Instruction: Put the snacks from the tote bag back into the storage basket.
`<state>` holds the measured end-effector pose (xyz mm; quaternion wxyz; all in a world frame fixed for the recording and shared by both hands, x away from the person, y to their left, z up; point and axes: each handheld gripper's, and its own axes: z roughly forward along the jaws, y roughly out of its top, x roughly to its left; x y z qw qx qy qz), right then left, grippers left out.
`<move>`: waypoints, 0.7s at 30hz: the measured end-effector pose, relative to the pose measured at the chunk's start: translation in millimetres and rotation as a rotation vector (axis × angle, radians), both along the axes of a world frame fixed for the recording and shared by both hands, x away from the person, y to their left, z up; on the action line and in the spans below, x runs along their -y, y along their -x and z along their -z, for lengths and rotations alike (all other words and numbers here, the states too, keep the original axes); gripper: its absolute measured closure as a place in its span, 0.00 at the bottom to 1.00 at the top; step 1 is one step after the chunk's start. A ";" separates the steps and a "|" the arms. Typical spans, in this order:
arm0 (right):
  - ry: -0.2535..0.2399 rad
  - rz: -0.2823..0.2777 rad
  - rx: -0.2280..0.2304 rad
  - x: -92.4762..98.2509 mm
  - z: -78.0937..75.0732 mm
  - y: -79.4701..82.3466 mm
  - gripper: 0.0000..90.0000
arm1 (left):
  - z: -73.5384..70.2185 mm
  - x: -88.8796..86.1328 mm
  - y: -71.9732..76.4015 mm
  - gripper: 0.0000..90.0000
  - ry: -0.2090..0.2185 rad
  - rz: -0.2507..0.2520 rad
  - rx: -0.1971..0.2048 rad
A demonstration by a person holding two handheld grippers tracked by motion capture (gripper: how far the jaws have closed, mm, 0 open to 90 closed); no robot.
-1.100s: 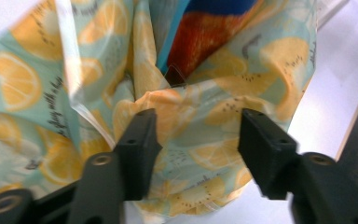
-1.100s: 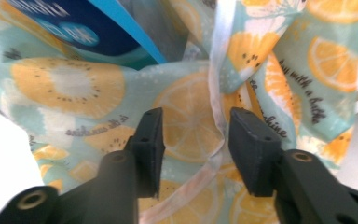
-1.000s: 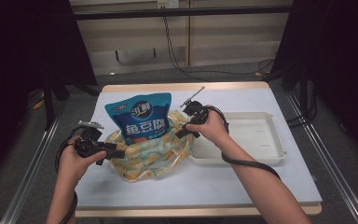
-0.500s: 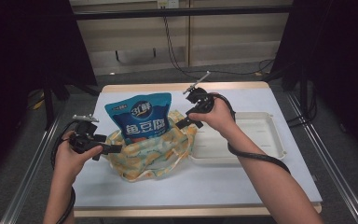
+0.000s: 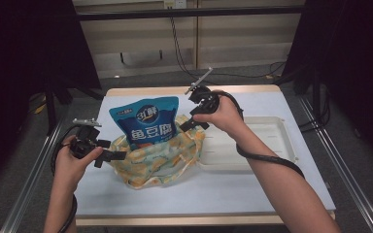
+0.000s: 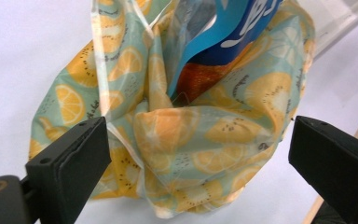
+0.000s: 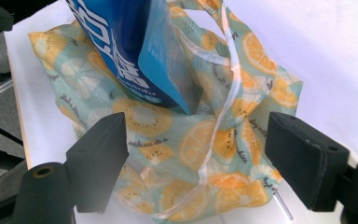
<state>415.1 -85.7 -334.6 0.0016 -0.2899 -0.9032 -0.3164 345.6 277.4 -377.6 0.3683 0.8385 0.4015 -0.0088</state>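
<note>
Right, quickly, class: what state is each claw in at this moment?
Left claw: open, jaws just widened, gripping nothing, beside the fruit-print plastic bag.
Right claw: open, jaws just widened, gripping nothing, over that bag.

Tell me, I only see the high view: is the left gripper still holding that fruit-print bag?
Observer: No. In the left gripper view the left gripper has just opened wide; the fruit-print bag sits free between its jaws.
Operator: And the right one?
Observer: The right gripper has also been opening, its pads clear of the bag.
Operator: Anything under the blue pouch?
Observer: Yes, an orange packet shows beneath the blue pouch inside the bag.
</note>
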 end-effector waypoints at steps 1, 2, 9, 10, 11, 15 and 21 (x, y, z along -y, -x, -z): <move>0.004 0.002 -0.002 -0.8 -1.2 -0.4 0.23 | 0.1 0.6 -0.2 0.06 -0.005 0.003 -0.003; 0.008 -0.002 0.000 -1.5 -2.3 -1.3 0.23 | 0.7 1.3 -0.5 0.06 -0.003 0.008 -0.001; 0.002 -0.021 0.002 -9.5 -9.5 -6.5 0.23 | 2.5 2.0 -1.7 0.06 -0.005 0.018 -0.013; 0.002 -0.027 0.003 -10.9 -11.1 -7.1 0.23 | 2.6 1.9 -1.5 0.06 -0.002 0.014 -0.012; -0.004 -0.031 0.006 -12.5 -12.5 -7.5 0.23 | 2.3 1.0 -1.9 0.06 -0.005 0.017 -0.007; 0.003 -0.061 0.017 -18.9 -17.1 -9.3 0.22 | 1.2 -0.1 -0.7 0.06 0.015 0.018 -0.007; -0.015 -0.087 0.032 -27.2 -25.9 -14.6 0.22 | 0.7 -2.1 -0.3 0.06 0.017 0.014 0.001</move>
